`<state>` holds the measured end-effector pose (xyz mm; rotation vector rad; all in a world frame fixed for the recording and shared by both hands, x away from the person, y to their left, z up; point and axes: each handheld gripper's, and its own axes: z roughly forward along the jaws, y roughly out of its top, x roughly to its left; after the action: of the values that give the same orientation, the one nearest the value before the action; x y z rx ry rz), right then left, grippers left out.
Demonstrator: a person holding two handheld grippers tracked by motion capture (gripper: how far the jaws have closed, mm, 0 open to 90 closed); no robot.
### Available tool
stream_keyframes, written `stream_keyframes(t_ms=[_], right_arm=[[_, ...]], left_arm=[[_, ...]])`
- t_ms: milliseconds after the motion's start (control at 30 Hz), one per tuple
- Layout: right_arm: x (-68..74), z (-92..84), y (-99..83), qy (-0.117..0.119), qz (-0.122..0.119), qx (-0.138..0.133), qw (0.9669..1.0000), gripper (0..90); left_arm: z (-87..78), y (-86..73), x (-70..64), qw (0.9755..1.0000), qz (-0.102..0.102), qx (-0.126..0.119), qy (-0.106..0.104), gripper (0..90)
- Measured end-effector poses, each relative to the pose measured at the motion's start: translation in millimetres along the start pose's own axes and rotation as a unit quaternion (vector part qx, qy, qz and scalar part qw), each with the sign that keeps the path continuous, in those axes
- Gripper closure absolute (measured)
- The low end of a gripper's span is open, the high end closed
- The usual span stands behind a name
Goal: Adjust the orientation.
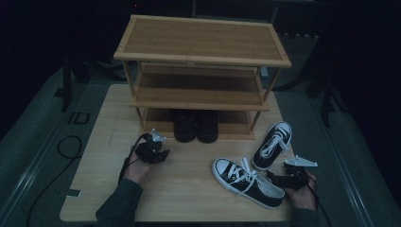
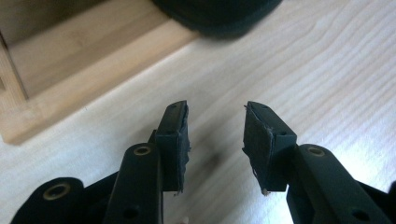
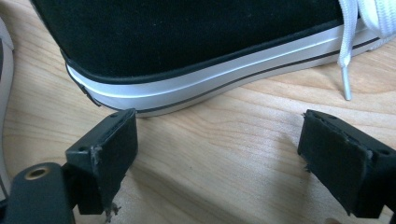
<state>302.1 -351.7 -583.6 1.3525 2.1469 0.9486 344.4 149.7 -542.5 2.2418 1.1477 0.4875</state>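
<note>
Sitting done on the rack's bottom shelf (image 1: 236, 128): black pair (image 1: 195, 125). Sneaker (image 1: 247, 182) and second sneaker (image 1: 273, 144), near the table's right edge, are being left. Left gripper (image 1: 158, 152) spread, empty; right gripper (image 1: 279, 178) spread beside the sneaker's heel.

Both forearms wear dark green long sleeves (image 1: 118, 201). Left gripper (image 2: 215, 140): matte black, two blocky jaws with frayed dark pads, brass-ringed screw holes on the arms, grey triangular plate on top, black cable trailing behind. Right gripper (image 3: 217, 163): same black build, worn pads, brass rivet, grey plate.
</note>
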Motion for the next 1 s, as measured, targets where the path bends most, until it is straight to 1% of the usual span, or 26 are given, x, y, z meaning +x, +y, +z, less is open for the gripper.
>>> stream_keyframes(t_ms=[33, 67, 133, 167, 300, 367, 433, 500, 533, 567, 600, 633, 833, 933, 1000], right_arm=[[0.0, 0.0, 0.0, 0.0, 0.0, 0.0, 1.0, 11.9], [0.0, 0.0, 0.3, 0.0, 0.0, 0.001, 1.0, 12.0], [0.4, -0.3, 1.4, 0.0, 0.001, 0.007, 1.0, 12.4], [0.3, -0.2, 1.9, 0.0, 0.0, 0.008, 1.0, 12.4], [1.3, -1.3, 3.7, 0.002, -0.001, 0.015, 0.9999, 16.0], [1.0, -3.7, 3.5, 0.009, -0.001, 0.017, 0.9998, 20.8], [-1.9, -6.5, 3.5, 0.023, 0.007, 0.016, 0.9996, 24.5], [-4.1, -9.0, 3.3, 0.034, 0.006, 0.019, 0.9992, 27.2], [-4.4, -10.2, 3.2, 0.038, 0.003, 0.022, 0.999, 29.1], [-4.8, -11.6, 3.1, 0.048, -0.004, 0.025, 0.9986, 31.3], [-4.6, -13.2, 3.2, 0.055, -0.008, 0.027, 0.9981, 32.2], [-4.0, -14.8, 3.9, 0.058, -0.013, 0.03, 0.9977, 33.1], [-0.4, -24.3, 14.0, 0.065, -0.046, 0.047, 0.9957, 39.1], [-0.4, -27.4, 19.2, 0.072, -0.054, 0.066, 0.9938, 43.4], [0.7, -29.6, 21.9, 0.073, -0.063, 0.075, 0.9924, 45.7]], left_arm=[[0.2, -0.7, 0.1, 1.0, 0.004, 0.001, 0.002, 60.4], [-0.4, -1.2, 1.2, 1.0, 0.005, -0.003, 0.003, 60.3], [-1.3, -1.9, 2.7, 1.0, 0.0, -0.01, 0.002, 60.4], [-0.5, -2.4, 2.4, 0.9999, 0.002, -0.011, 0.007, 60.4], [2.7, -4.9, 1.9, 0.9999, 0.002, -0.007, 0.01, 60.0], [3.9, -6.0, 3.3, 1.0, 0.0, -0.004, 0.009, 59.6], [5.7, -7.2, 4.5, 1.0, -0.004, -0.001, 0.008, 59.5], [6.9, -8.2, 5.0, 1.0, -0.001, 0.001, 0.002, 59.6], [7.0, -8.3, 4.7, 1.0, 0.002, 0.002, 0.0, 59.6], [7.0, -8.4, 4.1, 1.0, 0.004, 0.0, -0.002, 59.6], [6.7, -8.3, 3.6, 1.0, 0.005, -0.001, -0.002, 59.6], [6.6, -8.3, 3.2, 1.0, 0.005, -0.002, -0.003, 59.6], [8.2, -8.7, 3.3, 1.0, 0.005, 0.003, -0.005, 59.6], [7.1, -8.5, 3.7, 0.9999, 0.004, 0.001, -0.01, 60.0], [5.9, -8.4, 4.5, 0.9999, 0.002, -0.001, -0.011, 59.9]])
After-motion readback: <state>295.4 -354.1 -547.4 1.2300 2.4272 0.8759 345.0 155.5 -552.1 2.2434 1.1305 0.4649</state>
